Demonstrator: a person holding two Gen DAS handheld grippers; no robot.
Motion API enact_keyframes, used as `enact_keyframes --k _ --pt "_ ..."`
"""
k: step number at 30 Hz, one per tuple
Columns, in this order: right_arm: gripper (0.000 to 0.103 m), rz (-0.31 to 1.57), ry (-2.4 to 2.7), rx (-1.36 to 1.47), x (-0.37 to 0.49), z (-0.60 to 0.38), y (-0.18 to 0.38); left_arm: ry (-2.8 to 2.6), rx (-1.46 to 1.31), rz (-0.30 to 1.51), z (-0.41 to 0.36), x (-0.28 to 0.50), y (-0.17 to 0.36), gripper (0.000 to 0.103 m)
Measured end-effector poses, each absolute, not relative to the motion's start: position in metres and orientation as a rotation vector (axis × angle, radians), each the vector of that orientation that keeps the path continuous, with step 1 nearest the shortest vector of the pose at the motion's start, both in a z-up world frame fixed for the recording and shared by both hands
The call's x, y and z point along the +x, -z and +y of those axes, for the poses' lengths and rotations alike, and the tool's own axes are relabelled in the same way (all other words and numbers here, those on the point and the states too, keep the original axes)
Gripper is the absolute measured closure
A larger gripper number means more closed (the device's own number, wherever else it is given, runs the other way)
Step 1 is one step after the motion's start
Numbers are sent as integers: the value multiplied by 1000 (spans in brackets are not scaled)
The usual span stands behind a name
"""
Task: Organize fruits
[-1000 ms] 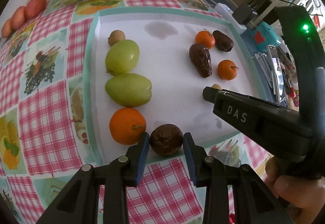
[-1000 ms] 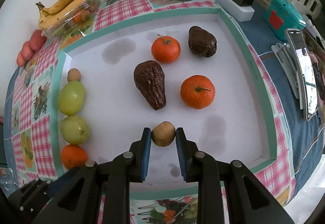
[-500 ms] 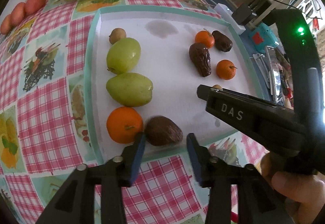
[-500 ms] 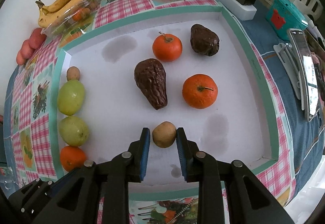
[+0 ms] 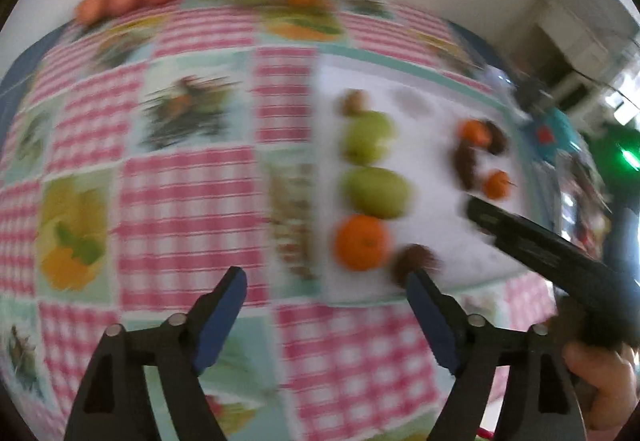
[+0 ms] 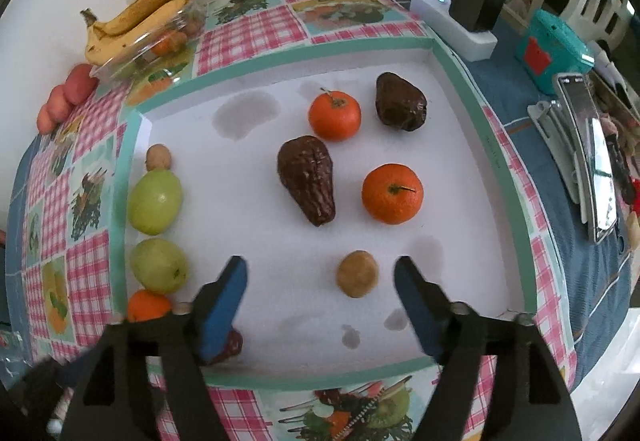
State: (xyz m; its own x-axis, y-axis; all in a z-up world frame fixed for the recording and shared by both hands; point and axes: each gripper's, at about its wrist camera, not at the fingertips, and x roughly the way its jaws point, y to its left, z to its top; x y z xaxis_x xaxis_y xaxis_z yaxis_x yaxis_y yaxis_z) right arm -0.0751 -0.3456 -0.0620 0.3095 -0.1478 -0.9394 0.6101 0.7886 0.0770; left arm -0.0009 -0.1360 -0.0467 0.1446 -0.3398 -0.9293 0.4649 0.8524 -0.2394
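A white tray (image 6: 248,209) holds the fruit. Along its left edge lie a small brown fruit (image 6: 158,157), two green fruits (image 6: 155,201), an orange (image 6: 147,305) and a dark avocado (image 5: 412,261). In the middle lie a long dark avocado (image 6: 308,179), a second dark avocado (image 6: 400,107), two oranges (image 6: 392,193) and a small brown fruit (image 6: 357,273). My right gripper (image 6: 320,283) is open, and the small brown fruit lies free between its fingers. My left gripper (image 5: 326,295) is open and empty over the tablecloth, left of the tray; its view is blurred.
Bananas (image 6: 144,17) on a clear box and red fruits (image 6: 68,93) lie at the table's far left by the wall. A power strip (image 6: 452,23), a teal box (image 6: 554,49) and a phone (image 6: 592,157) lie right of the tray on blue cloth.
Both grippers opened wide. The right one let go of the small brown fruit. The left one let go of the dark avocado beside the orange and swung left.
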Motion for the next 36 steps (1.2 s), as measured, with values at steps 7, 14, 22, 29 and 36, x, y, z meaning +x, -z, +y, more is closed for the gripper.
enact_keyframes --k 7,14,22,29,36 --pt "8 1119 514 421 -80 -330 55 342 134 1204 -80 21 47 0" --pt "8 1068 447 379 -82 -295 45 273 152 1154 -41 19 40 0" --pt "8 1036 359 356 -92 -253 34 231 182 1069 -25 5 19 0" --pt "8 1017 331 331 -100 -239 27 231 176 1088 -21 -2 16 0" --pt "8 1008 323 299 -102 -233 24 193 215 1088 -23 -6 18 0"
